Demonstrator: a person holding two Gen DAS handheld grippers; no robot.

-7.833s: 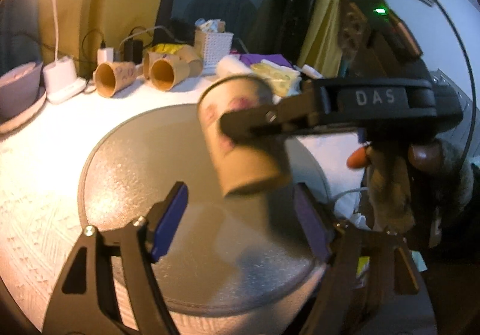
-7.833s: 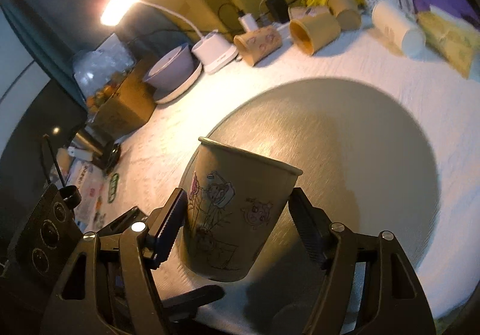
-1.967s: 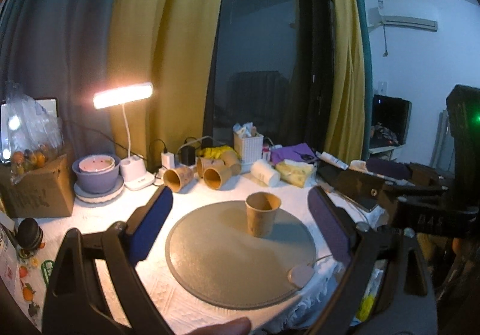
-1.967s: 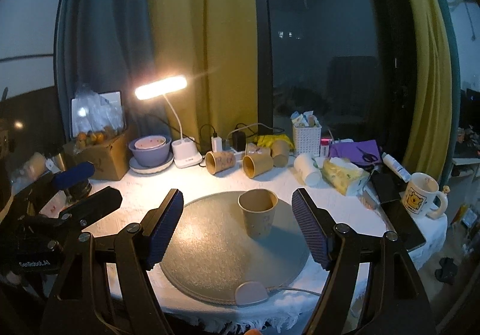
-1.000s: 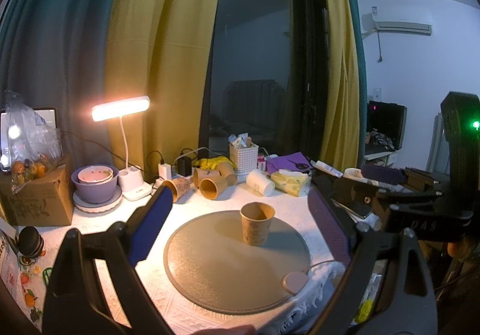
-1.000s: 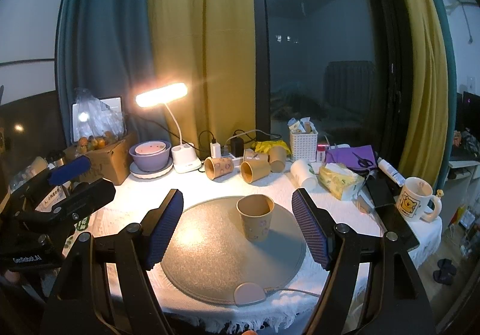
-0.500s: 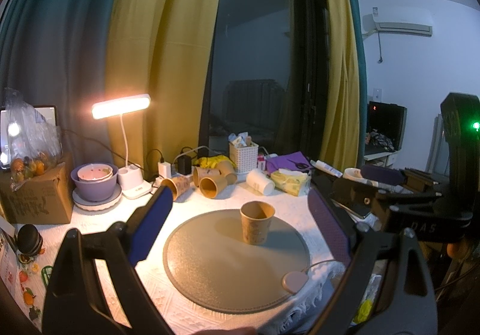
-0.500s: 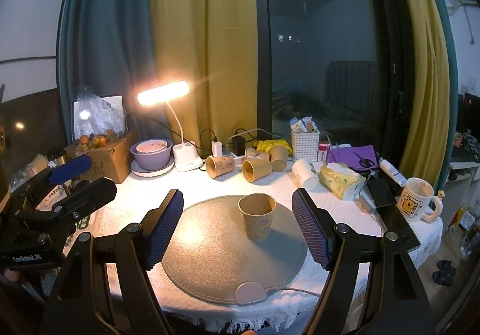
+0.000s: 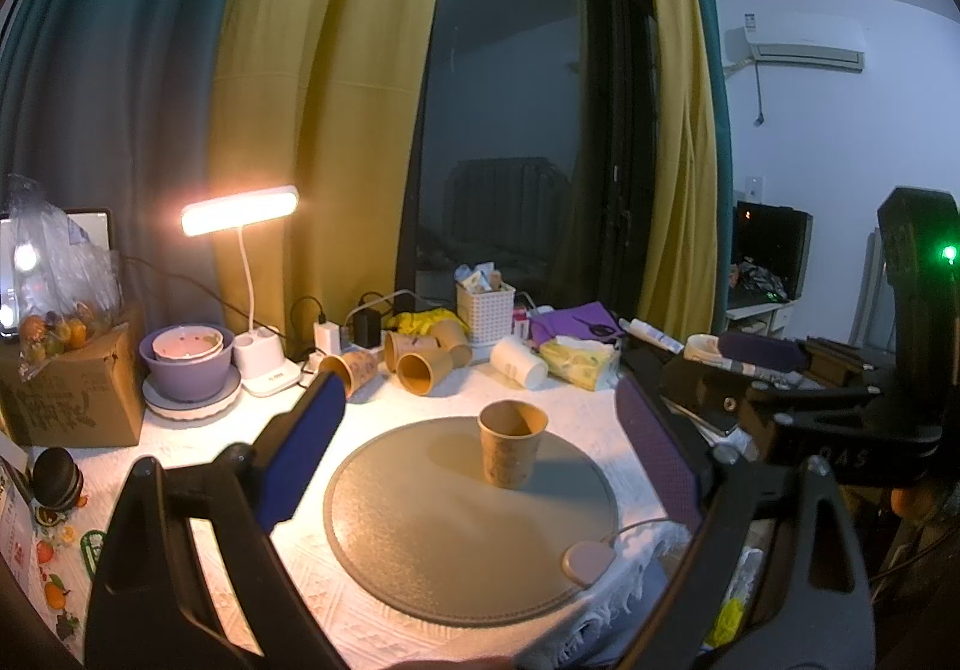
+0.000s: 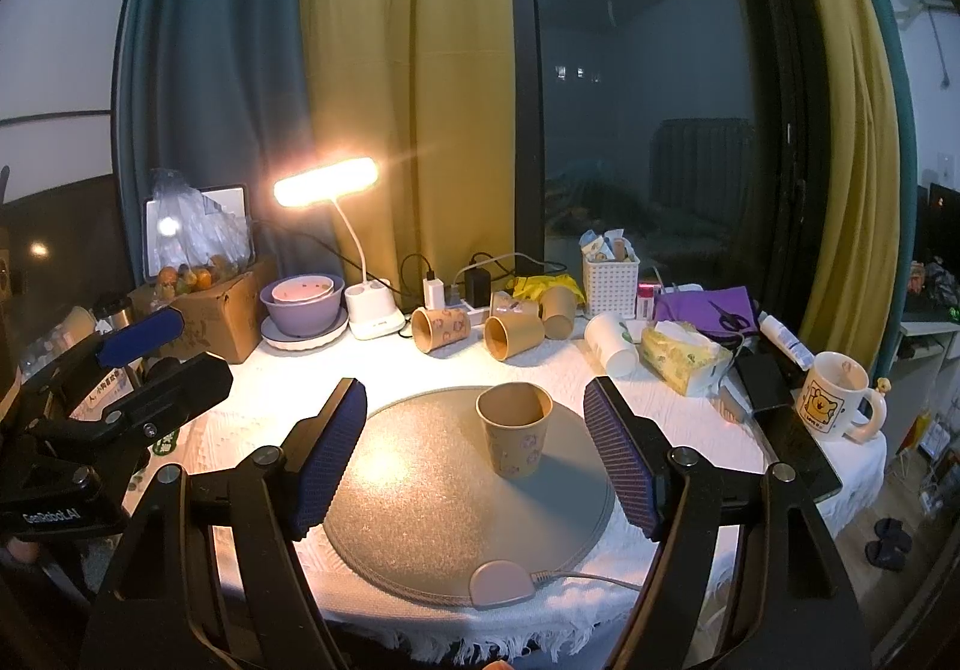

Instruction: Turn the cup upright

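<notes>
standing upright on round grey mat [image 10: 420, 496]: brown paper cup [image 10: 515, 427]; white tablecloth [image 10: 690, 430], lit desk lamp [image 10: 327, 182]; left gripper [image 9: 480, 454], right gripper [image 10: 471, 451] both wide apart, empty.

Colours and patterns we find on the tabletop

We see a tan cup [image 10: 515, 429] printed with small cartoon figures on a grey round mat [image 10: 420, 508]; we note the white embossed tablecloth [image 10: 690, 406], a lavender bowl [image 10: 300, 310], a white mug [image 10: 831, 403] bearing a yellow bear, and blue ribbed fingertips [image 10: 327, 457].
</notes>
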